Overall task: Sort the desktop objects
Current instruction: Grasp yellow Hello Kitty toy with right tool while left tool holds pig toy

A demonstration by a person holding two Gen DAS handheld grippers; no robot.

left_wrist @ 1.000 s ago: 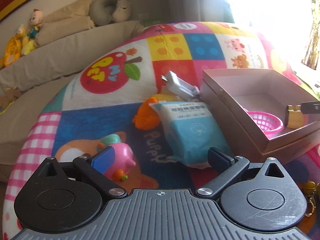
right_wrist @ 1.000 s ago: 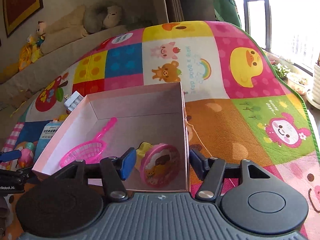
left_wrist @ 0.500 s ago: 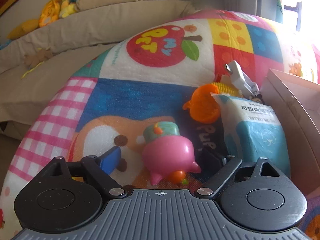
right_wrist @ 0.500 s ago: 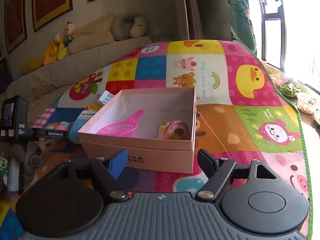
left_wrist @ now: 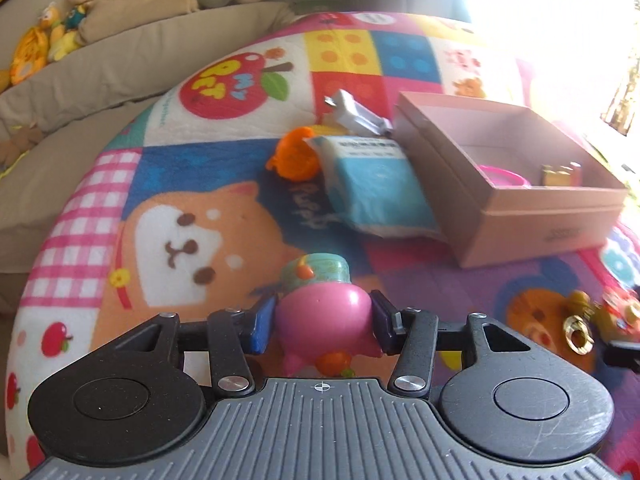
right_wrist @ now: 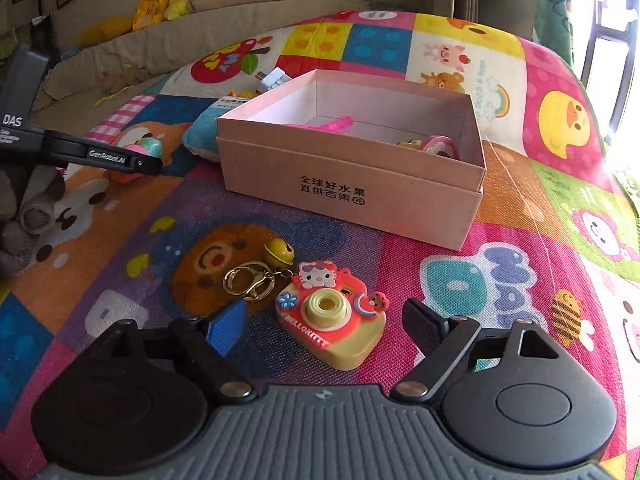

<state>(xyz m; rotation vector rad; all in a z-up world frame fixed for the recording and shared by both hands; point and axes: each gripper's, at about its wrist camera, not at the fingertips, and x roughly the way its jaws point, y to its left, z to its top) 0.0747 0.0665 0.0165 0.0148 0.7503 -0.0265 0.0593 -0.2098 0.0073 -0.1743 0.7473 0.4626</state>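
A pink pig toy [left_wrist: 324,308] with a teal hat stands on the colourful play mat. My left gripper [left_wrist: 323,322] has its jaws closing on it, and both pads touch its sides. A Hello Kitty camera keychain [right_wrist: 332,320] with a gold ring [right_wrist: 248,280] and bell lies on the mat between the fingers of my right gripper [right_wrist: 324,318]. Those jaws are opening and do not touch it. The pink cardboard box [right_wrist: 348,196] beyond it holds a pink strainer [right_wrist: 332,124] and a tape roll [right_wrist: 440,146]. In the right wrist view, my left gripper's finger [right_wrist: 120,156] shows at far left.
A blue tissue pack [left_wrist: 372,184], an orange toy [left_wrist: 296,156] and a white charger [left_wrist: 356,112] lie left of the box [left_wrist: 540,216]. A beige sofa [left_wrist: 120,68] with plush toys runs behind the mat. Bright window light comes from the right.
My left gripper swung over the pink pig toy and closed on its sides. My right gripper drew back from inside the box to the camera keychain, and its jaws spread wider.
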